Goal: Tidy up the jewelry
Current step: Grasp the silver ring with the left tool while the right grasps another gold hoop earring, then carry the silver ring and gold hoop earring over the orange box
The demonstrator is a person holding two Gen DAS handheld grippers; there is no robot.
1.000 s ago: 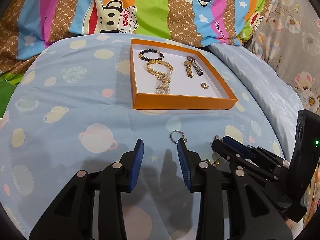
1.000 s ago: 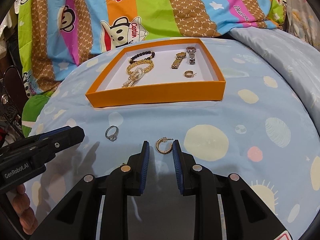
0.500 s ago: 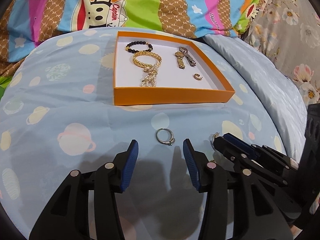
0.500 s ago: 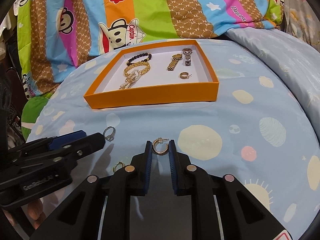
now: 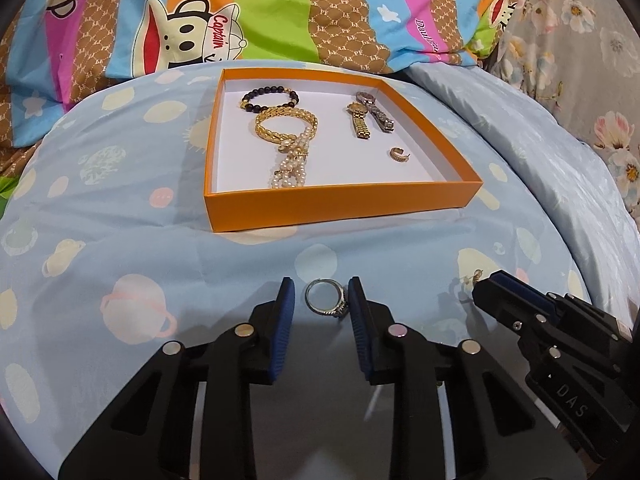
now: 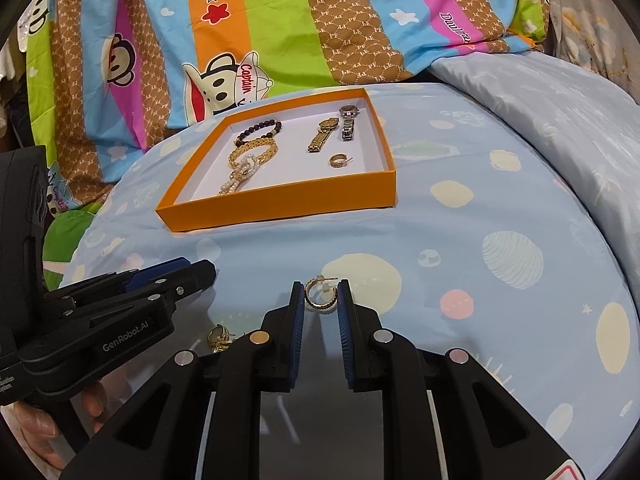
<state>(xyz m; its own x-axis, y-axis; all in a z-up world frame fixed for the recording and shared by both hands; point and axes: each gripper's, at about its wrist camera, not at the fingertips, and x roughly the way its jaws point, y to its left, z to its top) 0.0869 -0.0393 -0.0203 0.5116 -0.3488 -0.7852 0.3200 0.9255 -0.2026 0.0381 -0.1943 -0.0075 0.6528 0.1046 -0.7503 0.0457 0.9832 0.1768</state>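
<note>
while the left gripper (image 5: 321,304) sits low over the bed (image 5: 120,248), its jaws stand apart around the silver ring (image 5: 326,299), perhaps touching one pad. in the right wrist view, the right gripper (image 6: 321,300) is low too, jaws apart flanking the gold hoop earring (image 6: 319,294), near the orange box (image 6: 280,200).

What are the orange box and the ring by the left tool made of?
The orange box looks like cardboard: matte, thin straight walls, white inside. The ring between the left tool pads looks like shiny silvery metal with a small sparkly setting, though real silver or plating can't be told.
</note>
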